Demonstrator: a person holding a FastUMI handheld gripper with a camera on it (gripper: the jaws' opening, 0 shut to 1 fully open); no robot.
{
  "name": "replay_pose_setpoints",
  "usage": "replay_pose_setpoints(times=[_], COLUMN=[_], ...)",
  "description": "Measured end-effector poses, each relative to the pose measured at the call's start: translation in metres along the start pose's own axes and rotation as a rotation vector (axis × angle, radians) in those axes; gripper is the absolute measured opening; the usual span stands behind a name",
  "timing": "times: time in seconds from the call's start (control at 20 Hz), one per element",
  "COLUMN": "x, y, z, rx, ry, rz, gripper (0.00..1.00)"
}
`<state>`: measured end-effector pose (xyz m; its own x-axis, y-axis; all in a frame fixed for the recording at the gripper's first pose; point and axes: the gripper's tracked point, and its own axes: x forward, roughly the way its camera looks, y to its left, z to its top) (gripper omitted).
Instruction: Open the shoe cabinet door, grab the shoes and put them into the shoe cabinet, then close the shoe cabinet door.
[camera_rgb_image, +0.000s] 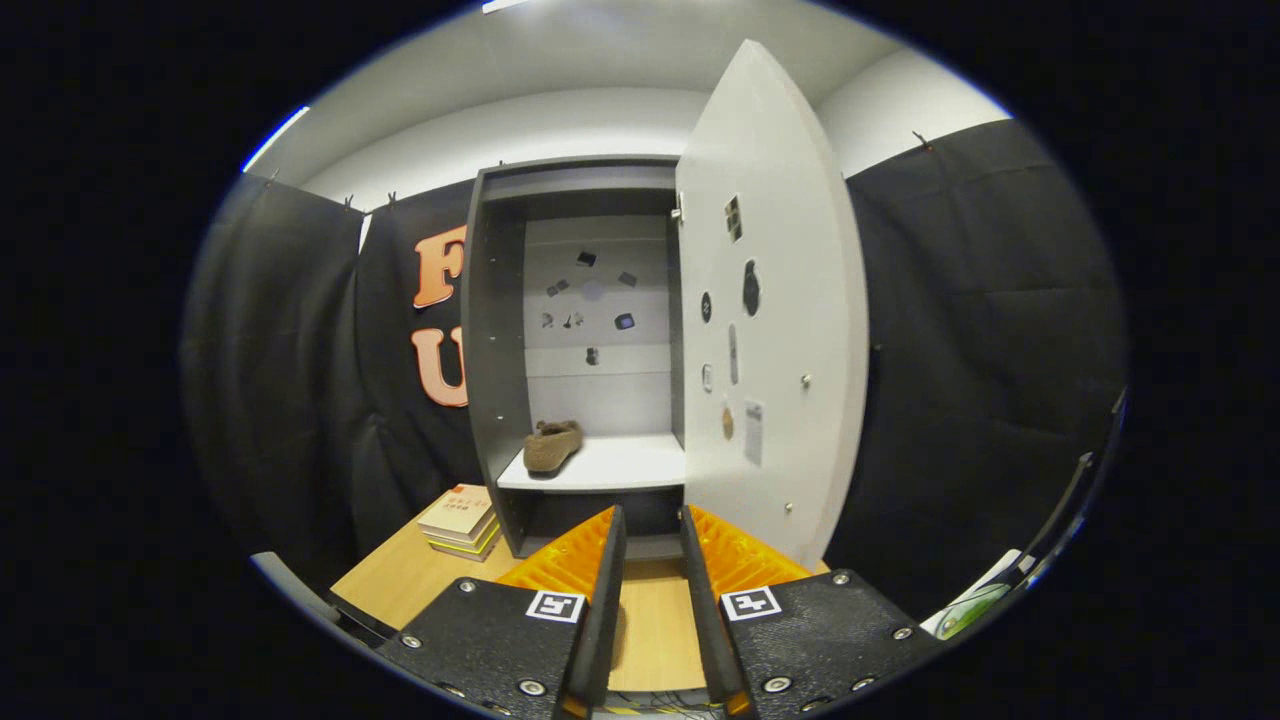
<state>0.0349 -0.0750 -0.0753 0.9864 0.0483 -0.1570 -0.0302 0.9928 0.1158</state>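
- Tool (652, 525) sits back from the shoe cabinet (495, 340), its two fingers parted by a narrow gap with nothing between them; it holds nothing.
- Shoe cabinet stands on the wooden surface (400, 590), just beyond the fingertips, with its door (790, 300) swung wide on the right and standing edge-on toward the tool.
- One brown shoe (552, 446) lies on the white shelf (620, 465) inside the cabinet, toward the shelf's left side and near the front edge.
- A small stack of books (460, 520) rests on the surface just left of the cabinet's base, well clear of the door's path.
- Judging from this, opening and loading look done, at least for this shoe; whether another shoe waits outside cannot be told. The step in hand seems to be closing the door.
- Next move likely calls for bringing the tool around to the outer face or free edge of the door, right of the fingers, and pushing it leftward until it meets the cabinet frame.
- The shoe near the shelf's front may need watching so the door does not catch on it.
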Motion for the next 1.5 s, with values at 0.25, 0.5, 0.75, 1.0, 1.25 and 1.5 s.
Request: replay_pose_setpoints(times=[0.25, 0.5, 0.75, 1.0, 1.25, 1.5], x=[0.027, 0.056, 0.082, 0.107, 0.129, 0.156], y=[0.054, 0.084, 0.099, 0.113, 0.120, 0.123], z=[-0.075, -0.137, -0.186, -0.250, -0.315, -0.374], rx=[0.073, 0.119, 0.142, 0.165, 0.184, 0.199], ry=[0.128, 0.229, 0.309, 0.426, 0.535, 0.633], rz=[0.078, 0.122, 0.129, 0.136, 0.139, 0.143], gripper=[0.36, 0.36, 0.37, 0.41, 0.41, 0.41])
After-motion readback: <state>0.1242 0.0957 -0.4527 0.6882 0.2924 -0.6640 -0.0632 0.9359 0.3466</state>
